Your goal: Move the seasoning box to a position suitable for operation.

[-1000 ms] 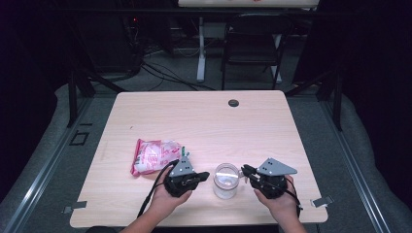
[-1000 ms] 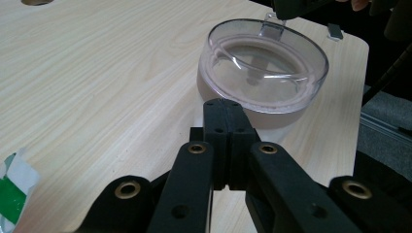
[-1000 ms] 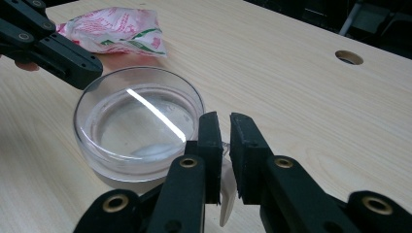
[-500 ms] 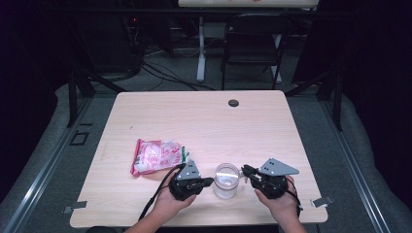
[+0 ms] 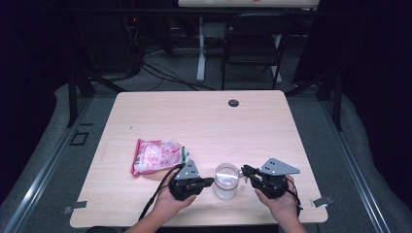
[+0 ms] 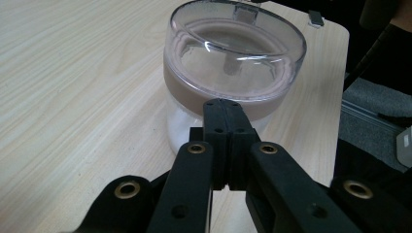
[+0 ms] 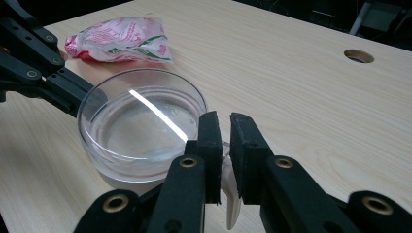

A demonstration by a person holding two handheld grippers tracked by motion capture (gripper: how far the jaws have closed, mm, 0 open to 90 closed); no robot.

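A clear plastic cup [image 5: 226, 179] with a side handle stands near the table's front edge. My left gripper [image 5: 212, 181] lies at its left with the jaws shut together. In the left gripper view its tips [image 6: 226, 104] point at the cup [image 6: 233, 73], right at its wall with nothing between them. My right gripper [image 5: 244, 171] comes in from the cup's right. In the right gripper view it [image 7: 223, 121] is shut on the whitish handle [image 7: 232, 194] of the cup [image 7: 141, 126].
A pink and white snack bag [image 5: 158, 155] lies left of the left gripper, also seen as the bag [image 7: 121, 39] in the right gripper view. The wooden table [image 5: 204, 121] has a cable hole [image 5: 233, 103] at its far side. A chair [image 5: 252, 43] stands beyond it.
The left gripper has turned and shifted slightly toward the cup, its grey plate sitting lower. The right gripper and the cup have stayed put.
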